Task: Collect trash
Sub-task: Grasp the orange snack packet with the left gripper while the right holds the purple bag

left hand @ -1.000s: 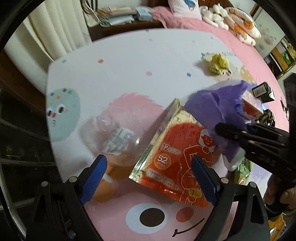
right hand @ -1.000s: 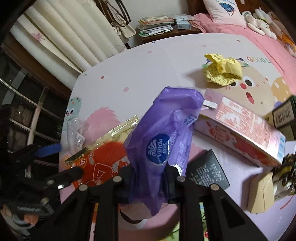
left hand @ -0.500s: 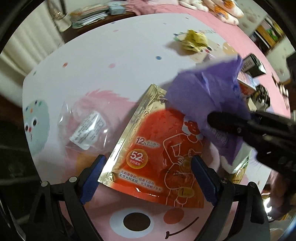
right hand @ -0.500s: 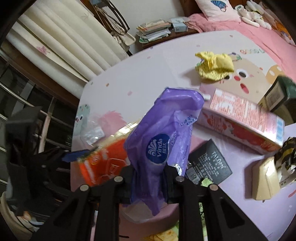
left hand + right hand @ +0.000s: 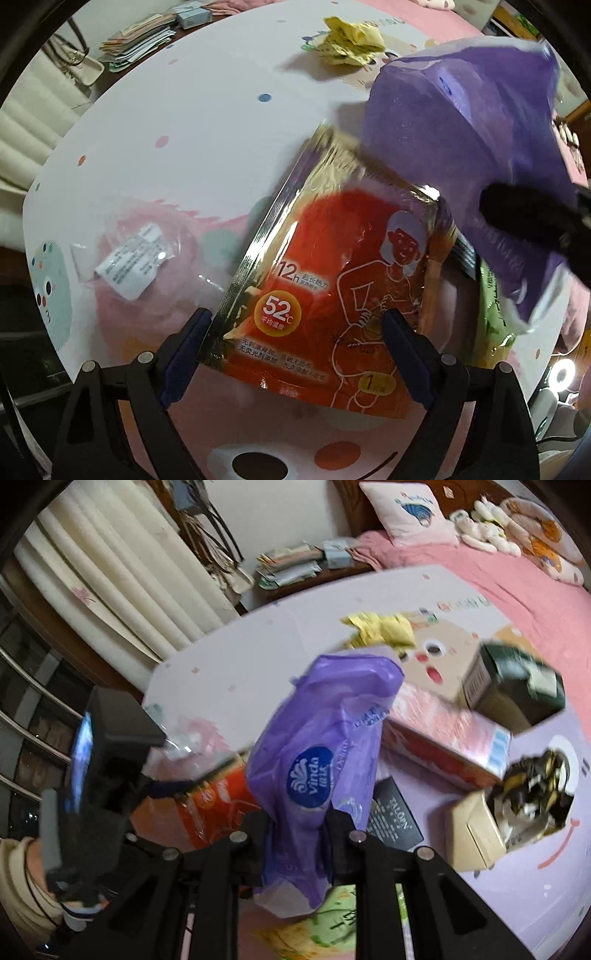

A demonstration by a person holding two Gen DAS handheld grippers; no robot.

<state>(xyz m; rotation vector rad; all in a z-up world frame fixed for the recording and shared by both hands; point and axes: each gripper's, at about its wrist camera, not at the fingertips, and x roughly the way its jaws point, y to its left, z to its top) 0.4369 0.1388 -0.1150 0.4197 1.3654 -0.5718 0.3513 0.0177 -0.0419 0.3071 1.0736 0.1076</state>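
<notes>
A red and gold heat-pack pouch (image 5: 332, 288) lies flat on the cartoon-print mat. My left gripper (image 5: 295, 350) hangs open straight above the pouch's near end, one blue pad at each side, neither pressing it. My right gripper (image 5: 299, 834) is shut on a crumpled purple Vinda plastic bag (image 5: 317, 760) and holds it off the mat. In the left wrist view that purple bag (image 5: 472, 122) hangs at the right above the pouch's far corner. The left gripper's body (image 5: 107, 738) and the red pouch (image 5: 218, 801) show at the left of the right wrist view.
A clear wrapper with a white label (image 5: 133, 258) lies left of the pouch. Crumpled yellow paper (image 5: 380, 627) sits farther back. A pink carton (image 5: 443, 738), black card (image 5: 395, 816), dark green box (image 5: 517, 686), beige box (image 5: 476, 834) and green packet (image 5: 332, 923) crowd the right side.
My left gripper has slid from over the clear wrapper to over the red pouch and come lower, still open. My right gripper has lifted the purple bag slightly.
</notes>
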